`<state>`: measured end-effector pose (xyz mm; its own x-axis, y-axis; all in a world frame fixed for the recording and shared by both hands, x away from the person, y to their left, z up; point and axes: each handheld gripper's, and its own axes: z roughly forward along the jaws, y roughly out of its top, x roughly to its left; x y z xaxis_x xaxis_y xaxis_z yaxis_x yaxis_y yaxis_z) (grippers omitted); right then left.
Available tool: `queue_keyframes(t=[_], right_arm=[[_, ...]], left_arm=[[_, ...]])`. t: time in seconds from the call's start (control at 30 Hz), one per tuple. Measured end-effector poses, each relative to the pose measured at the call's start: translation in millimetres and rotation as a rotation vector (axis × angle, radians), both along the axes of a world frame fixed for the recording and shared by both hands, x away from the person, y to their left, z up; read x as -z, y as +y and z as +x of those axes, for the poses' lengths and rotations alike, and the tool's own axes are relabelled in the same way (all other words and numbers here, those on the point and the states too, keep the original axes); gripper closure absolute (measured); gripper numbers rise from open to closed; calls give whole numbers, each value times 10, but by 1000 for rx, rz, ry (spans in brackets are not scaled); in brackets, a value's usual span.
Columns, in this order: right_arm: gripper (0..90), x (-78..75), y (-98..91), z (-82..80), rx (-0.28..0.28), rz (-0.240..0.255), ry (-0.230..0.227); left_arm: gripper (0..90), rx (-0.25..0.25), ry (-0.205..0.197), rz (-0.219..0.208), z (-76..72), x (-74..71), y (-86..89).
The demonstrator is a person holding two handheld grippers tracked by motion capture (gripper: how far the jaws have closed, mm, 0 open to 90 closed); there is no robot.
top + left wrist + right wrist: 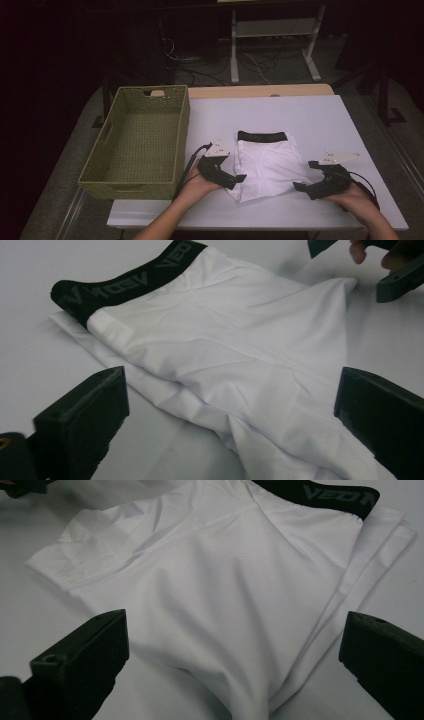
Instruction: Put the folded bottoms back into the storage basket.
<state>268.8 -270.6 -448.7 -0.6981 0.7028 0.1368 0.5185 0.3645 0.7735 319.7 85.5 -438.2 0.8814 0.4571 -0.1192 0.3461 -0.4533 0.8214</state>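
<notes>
White surface at frame centre carries folded white underwear; left gripper and right gripper flank its lower corners, fingers spread and holding nothing; folding looks done, moving it into the upper-left green basket remains.

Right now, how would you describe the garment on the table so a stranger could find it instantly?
On the white table, just right of the green woven basket, lies a folded pair of white underwear between the left tool and the right tool. Its black waistband with grey lettering makes it the one cloth item there.
</notes>
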Motion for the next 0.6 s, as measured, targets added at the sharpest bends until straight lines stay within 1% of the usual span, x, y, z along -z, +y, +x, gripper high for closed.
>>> queue_keyframes(t=[0.03, 0.07, 0.13, 0.27, 0.3, 0.37, 0.47, 0.6], right_arm=[[0, 0, 0, 0, 0, 0, 0], [0, 3, 2, 0, 1, -1, 2], [0, 5, 4, 1, 1, -3, 1], [0, 6, 5, -7, 2, -2, 3], [0, 7, 5, -7, 2, -3, 2], [0, 6, 4, -7, 2, -1, 2], [0, 5, 1, -6, 3, -2, 2], [0, 3, 6, -5, -1, -1, -1]], left_arm=[[15, -2, 1, 5, 13, 9, -3], [40, -4, -1, 1, 24, 16, -8], [49, -18, -1, 3, 53, 17, -16], [69, -43, 8, -6, 135, 17, -33], [80, -58, 11, -11, 177, 21, -40], [127, -68, 17, -15, 217, 22, -49], [145, -76, 16, -12, 256, 20, -62], [159, -95, 5, 1, 323, 17, -92]])
